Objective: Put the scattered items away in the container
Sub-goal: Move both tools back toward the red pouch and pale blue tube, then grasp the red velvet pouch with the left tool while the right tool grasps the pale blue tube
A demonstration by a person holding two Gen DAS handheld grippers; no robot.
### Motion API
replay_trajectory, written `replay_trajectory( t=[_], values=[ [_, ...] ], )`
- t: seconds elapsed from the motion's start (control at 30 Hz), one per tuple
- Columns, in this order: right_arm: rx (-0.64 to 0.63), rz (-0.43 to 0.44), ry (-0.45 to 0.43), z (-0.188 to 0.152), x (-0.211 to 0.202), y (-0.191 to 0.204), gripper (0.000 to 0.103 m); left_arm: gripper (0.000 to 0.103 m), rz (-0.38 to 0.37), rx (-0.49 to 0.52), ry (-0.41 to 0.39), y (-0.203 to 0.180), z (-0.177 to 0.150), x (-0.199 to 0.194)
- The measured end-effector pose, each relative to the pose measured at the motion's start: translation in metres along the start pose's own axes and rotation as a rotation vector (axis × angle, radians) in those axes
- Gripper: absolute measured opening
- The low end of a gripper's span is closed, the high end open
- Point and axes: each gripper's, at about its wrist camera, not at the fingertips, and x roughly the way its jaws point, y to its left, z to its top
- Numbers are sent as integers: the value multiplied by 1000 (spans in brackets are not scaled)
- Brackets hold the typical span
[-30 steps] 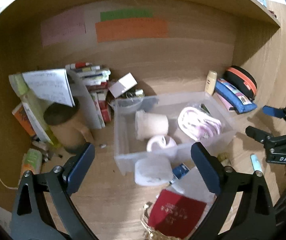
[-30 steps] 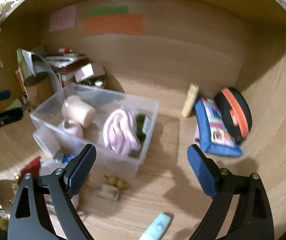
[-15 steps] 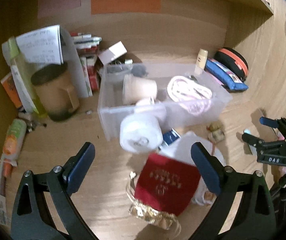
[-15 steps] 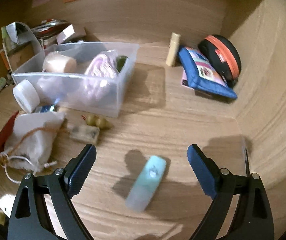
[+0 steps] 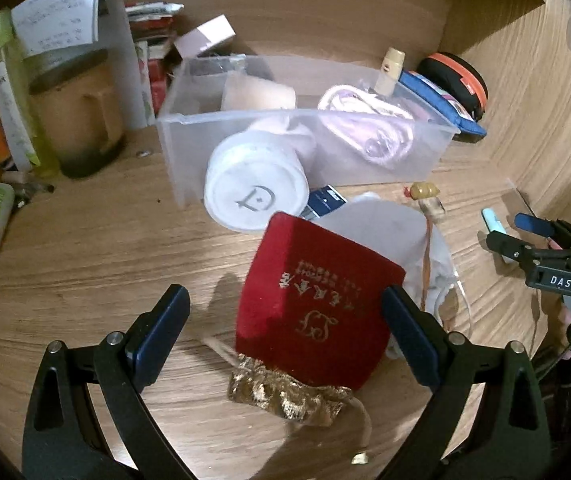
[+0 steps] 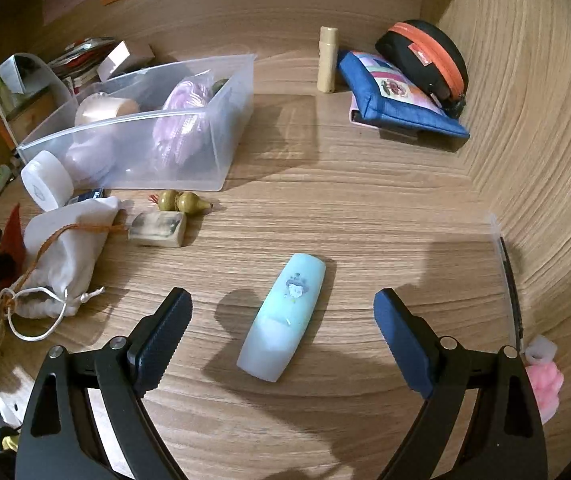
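A clear plastic bin holds a beige roll, a pink bundle and a white item. My left gripper is open, its fingers either side of a red velvet pouch with gold trim. A white jar, a white drawstring bag and a small blue box lie by the bin. My right gripper is open around a pale blue tube on the desk. A stone block and a gourd charm lie in front of the bin.
A brown mug, papers and books stand at the left back. A blue pouch, a black-and-orange case and a beige tube sit at the back right. Wooden walls close in behind and on the right.
Both grippers have come down and forward: the left one onto the red pouch, the right one onto the pale blue tube. Both stay open.
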Motion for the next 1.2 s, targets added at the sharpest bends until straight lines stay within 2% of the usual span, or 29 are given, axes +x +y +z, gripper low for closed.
replay_trajectory(
  t=[0.1, 0.27, 0.4, 0.5, 0.57, 0.63, 0.7, 0.83, 1.0, 1.2],
  values=[
    [-5, 1, 4, 1, 2, 1, 89, 98, -21, -14, 8, 1, 0, 0],
    [-11, 5, 25, 1, 7, 2, 74, 98, -50, -21, -12, 0, -2, -9],
    [-12, 7, 31, 1, 11, 2, 67, 98, -18, 22, 2, -8, -5, -3],
    [-15, 7, 26, 1, 11, 2, 64, 98, -22, 24, 18, -9, -5, 4],
    [-18, 10, 21, 2, 10, 3, 56, 97, -25, 15, 18, -7, -5, 6],
    [-25, 16, 18, 2, 9, 4, 50, 92, -38, 1, 17, -5, -4, 6],
    [-29, 20, 16, 3, 9, 4, 44, 74, -60, -8, 28, -3, -5, 7],
    [-26, 20, 11, 5, 9, 6, 23, 65, -63, -33, 34, 1, -6, 7],
    [-6, 26, 3, 6, 10, 4, 22, 47, -54, -39, 23, 1, -8, 2],
    [3, 40, -32, 10, 1, 4, 22, 41, -60, -54, -10, 5, -6, -13]
  ],
)
